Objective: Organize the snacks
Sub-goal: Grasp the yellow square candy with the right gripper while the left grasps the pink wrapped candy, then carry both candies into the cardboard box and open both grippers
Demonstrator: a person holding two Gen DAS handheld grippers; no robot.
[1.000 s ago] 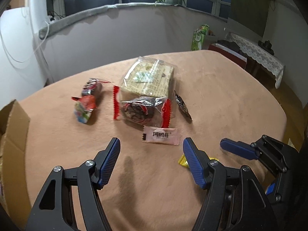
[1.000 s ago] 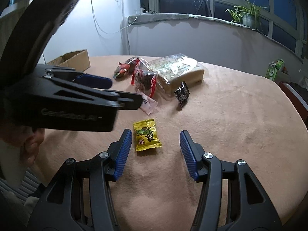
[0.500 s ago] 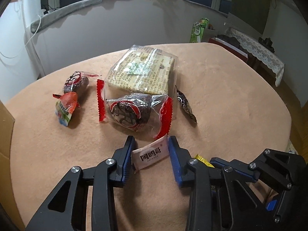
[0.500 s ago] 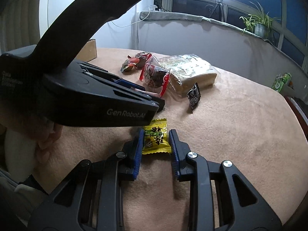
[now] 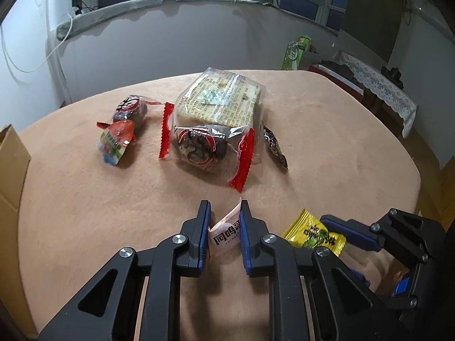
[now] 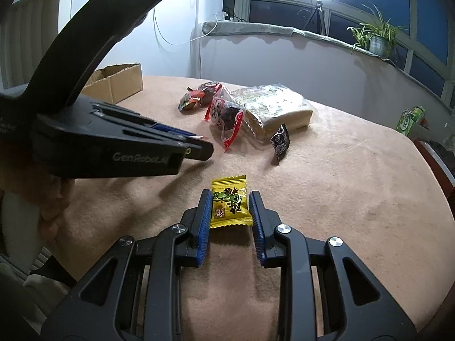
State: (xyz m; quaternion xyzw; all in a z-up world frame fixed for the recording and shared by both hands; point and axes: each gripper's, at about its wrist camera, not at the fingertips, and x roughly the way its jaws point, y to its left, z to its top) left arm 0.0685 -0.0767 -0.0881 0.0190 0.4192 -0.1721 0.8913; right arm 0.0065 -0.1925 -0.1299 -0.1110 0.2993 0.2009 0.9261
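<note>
My left gripper [image 5: 224, 213] is shut on a small pink-white candy packet [image 5: 226, 236] and holds it tilted, just above the tan table. My right gripper [image 6: 230, 199] is shut on a yellow candy packet [image 6: 229, 206], also seen in the left wrist view [image 5: 312, 233]. Farther back lie a red-edged clear snack pack [image 5: 204, 147], a large clear biscuit pack [image 5: 221, 99], a small dark sachet [image 5: 274, 146], and two small snacks at the left [image 5: 116, 139].
A cardboard box [image 6: 119, 81] stands at the table's left side, its edge in the left wrist view [image 5: 11, 164]. The left gripper's body [image 6: 113, 150] fills the left of the right wrist view. A green carton [image 5: 295, 52] stands beyond the table.
Both grippers moved forward and closed from wide open onto their packets. The pink-white packet now stands tilted between the left fingers, and the yellow packet is pinched by the right.
</note>
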